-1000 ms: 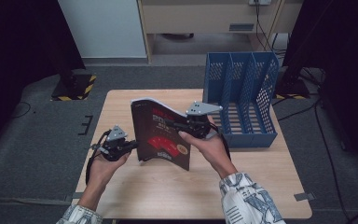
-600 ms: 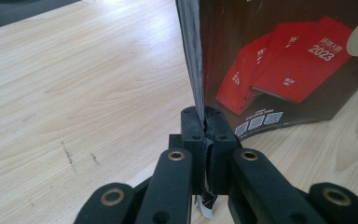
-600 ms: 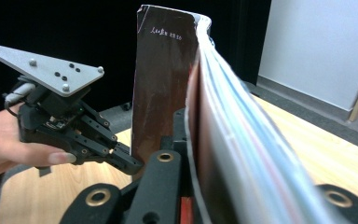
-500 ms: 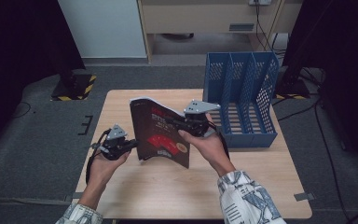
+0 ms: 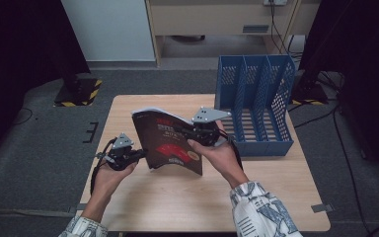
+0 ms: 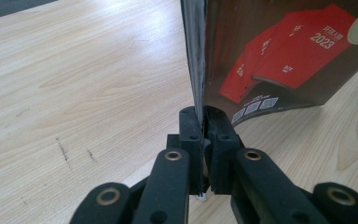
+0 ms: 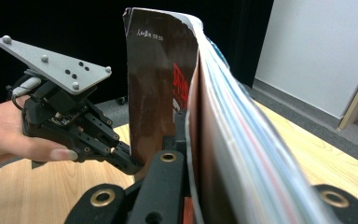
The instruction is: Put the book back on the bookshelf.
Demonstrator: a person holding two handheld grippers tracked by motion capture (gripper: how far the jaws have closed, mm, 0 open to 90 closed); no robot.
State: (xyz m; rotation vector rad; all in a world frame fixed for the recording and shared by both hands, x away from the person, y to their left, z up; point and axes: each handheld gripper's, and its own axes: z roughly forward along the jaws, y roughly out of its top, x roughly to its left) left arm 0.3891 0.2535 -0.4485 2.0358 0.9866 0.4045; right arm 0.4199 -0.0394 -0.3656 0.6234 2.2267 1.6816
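Note:
A soft-cover book [image 5: 170, 140] with a dark brown cover and red artwork stands upright above the wooden table [image 5: 168, 207], held between both grippers. My left gripper [image 5: 142, 154] is shut on its lower left edge. In the left gripper view the jaws [image 6: 204, 133] pinch the cover and pages [image 6: 284, 56]; they have just eased open a touch, with the book still between them. My right gripper [image 5: 186, 132] is shut on the book's right side. In the right gripper view its jaws [image 7: 189, 140] clamp the fanned pages [image 7: 223, 102], and the left gripper [image 7: 123, 158] shows beyond.
A blue three-slot file rack [image 5: 256, 106] lies on the table's far right, just behind the right hand. Bare tabletop lies in front of and left of the book. A white cabinet [image 5: 108, 29] stands beyond the table.

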